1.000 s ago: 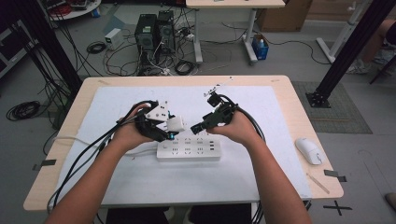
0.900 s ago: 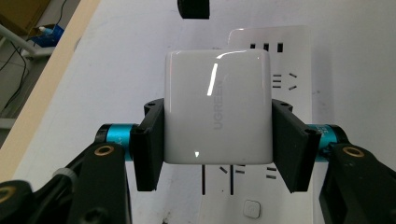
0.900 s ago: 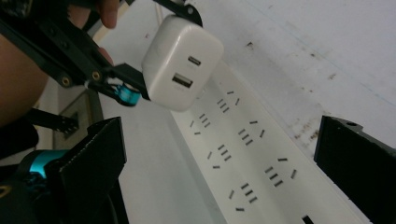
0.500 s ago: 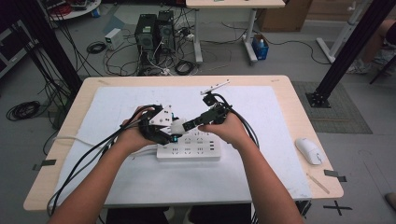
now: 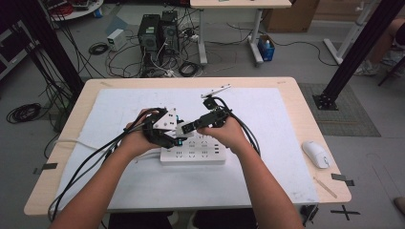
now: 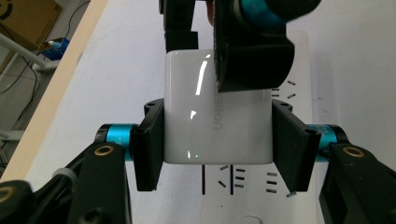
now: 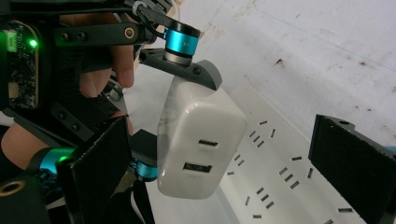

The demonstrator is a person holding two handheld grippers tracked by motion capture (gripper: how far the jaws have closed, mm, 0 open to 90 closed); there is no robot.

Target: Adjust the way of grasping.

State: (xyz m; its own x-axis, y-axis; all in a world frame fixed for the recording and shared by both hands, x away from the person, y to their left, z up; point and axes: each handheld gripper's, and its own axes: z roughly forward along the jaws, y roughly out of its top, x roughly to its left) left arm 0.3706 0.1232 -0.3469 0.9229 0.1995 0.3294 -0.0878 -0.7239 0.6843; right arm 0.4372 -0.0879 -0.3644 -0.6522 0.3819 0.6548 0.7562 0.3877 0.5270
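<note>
A white two-port USB charger (image 6: 201, 116) is clamped by its sides in my left gripper (image 6: 218, 140), which is shut on it. It hangs just above a white power strip (image 5: 193, 153) lying mid-table. In the right gripper view the charger (image 7: 201, 140) shows its port face, tilted over the strip's sockets (image 7: 275, 177). My right gripper (image 7: 224, 168) is open, one jaw on each side of the charger with a wide gap. One of its fingers (image 6: 252, 51) overlaps the charger's far end. From above, the left gripper (image 5: 173, 136) and right gripper (image 5: 189, 127) meet over the strip's left half.
A white mat (image 5: 267, 124) covers most of the wooden table (image 5: 305, 109). A white mouse (image 5: 315, 153) lies near the right edge, with a thin stick (image 5: 326, 187) in front of it. Black cables (image 5: 90, 162) trail off the left front.
My right gripper has swung left to the left gripper, its jaws now flanking the charger. The left gripper has shifted slightly right, charger still held.
</note>
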